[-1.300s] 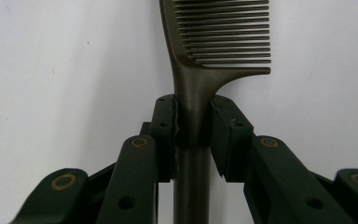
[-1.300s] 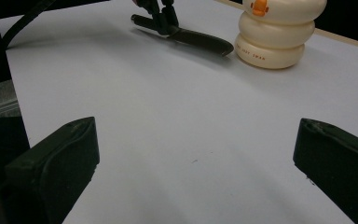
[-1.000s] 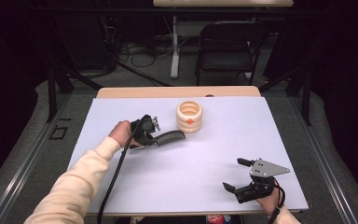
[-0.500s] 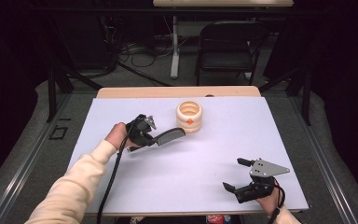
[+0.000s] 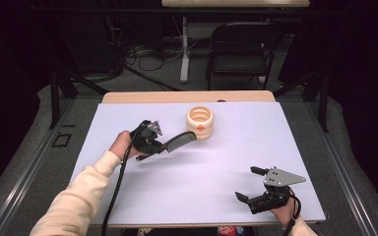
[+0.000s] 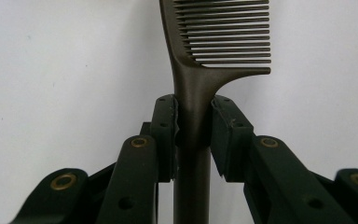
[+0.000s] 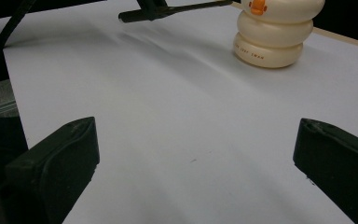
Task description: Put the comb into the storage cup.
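A white table with a wooden far edge stands before a dark folding chair and floor cables.

We see the comb above the table, just left of the ringed holder, with the right gripper well apart at the near right corner.

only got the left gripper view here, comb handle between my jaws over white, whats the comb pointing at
Observer: In the high view the comb points its toothed end at a cream ringed holder near the table's far edge.
Operator: touching it yet
Observer: I can't tell; the comb tip sits right by the holder's rim in the high view.
Operator: wheres the other gripper
Observer: The right gripper is at the near right part of the white table, jaws wide open with nothing between them.
Operator: any mark on the holder
Observer: An orange beak-like tab on its upper ring.
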`<state>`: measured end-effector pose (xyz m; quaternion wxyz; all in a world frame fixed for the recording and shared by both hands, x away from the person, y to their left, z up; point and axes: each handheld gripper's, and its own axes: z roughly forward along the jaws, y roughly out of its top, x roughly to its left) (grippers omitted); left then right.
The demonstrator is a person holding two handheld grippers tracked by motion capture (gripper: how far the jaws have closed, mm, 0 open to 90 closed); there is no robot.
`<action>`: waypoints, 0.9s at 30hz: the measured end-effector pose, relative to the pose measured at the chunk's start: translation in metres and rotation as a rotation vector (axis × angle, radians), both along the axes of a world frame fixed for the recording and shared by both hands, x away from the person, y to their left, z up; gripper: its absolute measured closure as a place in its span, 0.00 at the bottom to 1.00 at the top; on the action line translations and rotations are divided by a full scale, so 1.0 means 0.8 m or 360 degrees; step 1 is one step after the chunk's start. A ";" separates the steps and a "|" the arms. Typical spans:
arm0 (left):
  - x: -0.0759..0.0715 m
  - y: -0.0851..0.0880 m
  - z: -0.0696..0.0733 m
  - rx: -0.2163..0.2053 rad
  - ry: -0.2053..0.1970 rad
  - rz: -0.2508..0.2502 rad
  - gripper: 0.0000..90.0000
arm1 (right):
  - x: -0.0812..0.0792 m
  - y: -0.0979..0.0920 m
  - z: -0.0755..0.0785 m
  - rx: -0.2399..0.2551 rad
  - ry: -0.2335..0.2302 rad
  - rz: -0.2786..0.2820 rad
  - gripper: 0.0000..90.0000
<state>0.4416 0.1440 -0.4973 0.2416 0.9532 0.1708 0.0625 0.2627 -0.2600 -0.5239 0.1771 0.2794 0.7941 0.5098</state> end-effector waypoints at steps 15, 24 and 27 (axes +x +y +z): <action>-0.009 0.005 0.005 -0.0163 -0.0046 0.0085 0.80 | 0.000 0.000 0.000 -0.0009 -0.0003 0.0001 0.00; -0.010 0.009 0.009 -0.0252 -0.0087 0.0143 0.80 | 0.000 0.000 0.000 -0.0004 -0.0001 0.0002 0.00; -0.011 0.010 0.011 -0.0278 -0.0121 0.0166 0.80 | 0.000 0.000 0.000 -0.0004 -0.0001 0.0005 0.00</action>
